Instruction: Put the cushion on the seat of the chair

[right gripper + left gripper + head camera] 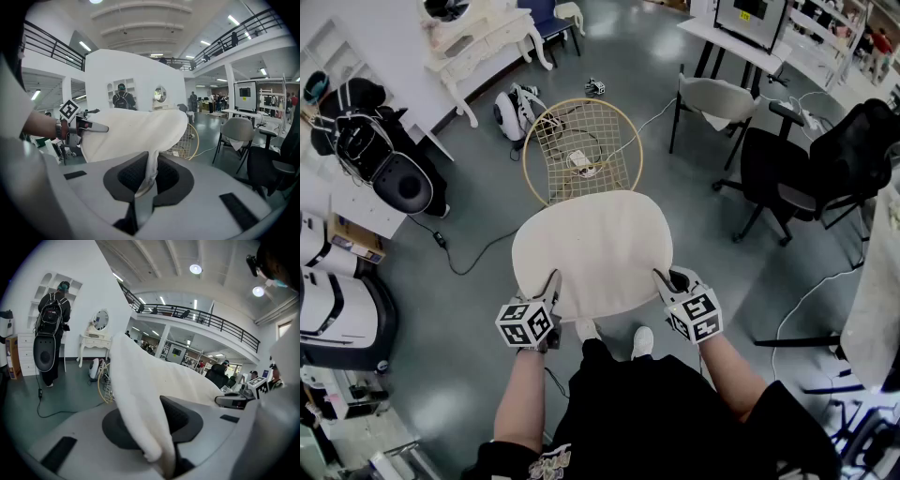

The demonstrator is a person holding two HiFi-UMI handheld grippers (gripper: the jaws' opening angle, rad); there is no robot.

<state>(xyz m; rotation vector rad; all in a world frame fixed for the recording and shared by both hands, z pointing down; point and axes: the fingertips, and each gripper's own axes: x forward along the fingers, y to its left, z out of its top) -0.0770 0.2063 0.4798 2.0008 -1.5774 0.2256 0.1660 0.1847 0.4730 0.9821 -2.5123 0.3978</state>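
A round cream cushion (592,251) hangs in the air in front of me, held flat by its near edge. My left gripper (551,285) is shut on the cushion's left near rim (140,427). My right gripper (663,279) is shut on its right near rim (151,171). Beyond and below the cushion stands the chair (581,150), a round wire-grid seat in a pale wooden hoop; the cushion hides its near part. In the right gripper view the chair (190,138) shows past the cushion's edge.
White cables and a plug strip (581,161) lie under the chair. A grey chair (712,98) and black office chairs (783,173) stand to the right, a white dressing table (483,42) at the back left, a black speaker (403,183) at left. My feet (614,336) are below the cushion.
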